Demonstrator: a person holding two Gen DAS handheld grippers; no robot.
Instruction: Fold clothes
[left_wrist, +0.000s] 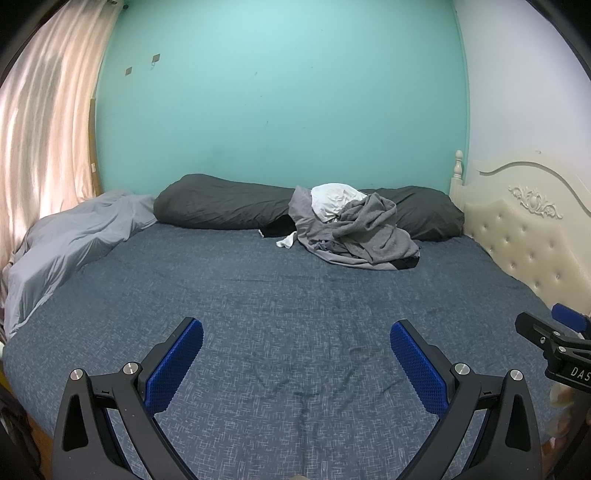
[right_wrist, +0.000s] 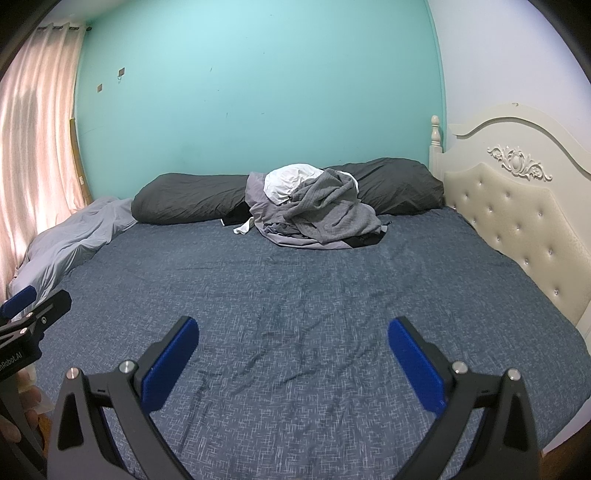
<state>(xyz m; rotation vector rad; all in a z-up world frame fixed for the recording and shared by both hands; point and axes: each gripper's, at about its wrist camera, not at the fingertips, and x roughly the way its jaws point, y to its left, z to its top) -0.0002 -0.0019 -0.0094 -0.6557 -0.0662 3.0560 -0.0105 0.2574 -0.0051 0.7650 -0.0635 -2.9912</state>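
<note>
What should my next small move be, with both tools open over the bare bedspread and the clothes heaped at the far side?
Probably carry both tools forward toward the clothes pile. The left tool and right tool are open and hold nothing, with only bedspread beneath them. The pile lies well beyond them, against the dark pillows, and its grey knit garment on top looks like the easiest first pick.

A bed (left_wrist: 295, 332) fills the lower half of both views, covered by a dark blue sheet (right_wrist: 295, 295) with a fine light crosshatch and a few shallow creases. Two dark grey pillows (left_wrist: 221, 205) lie end to end along the teal wall (left_wrist: 277, 92). A pale grey blanket (left_wrist: 74, 240) is bunched at the left edge, below a pink curtain (left_wrist: 44, 122). On the right stands a cream tufted headboard (right_wrist: 517, 221) with a carved ornament (right_wrist: 517, 162).
</note>
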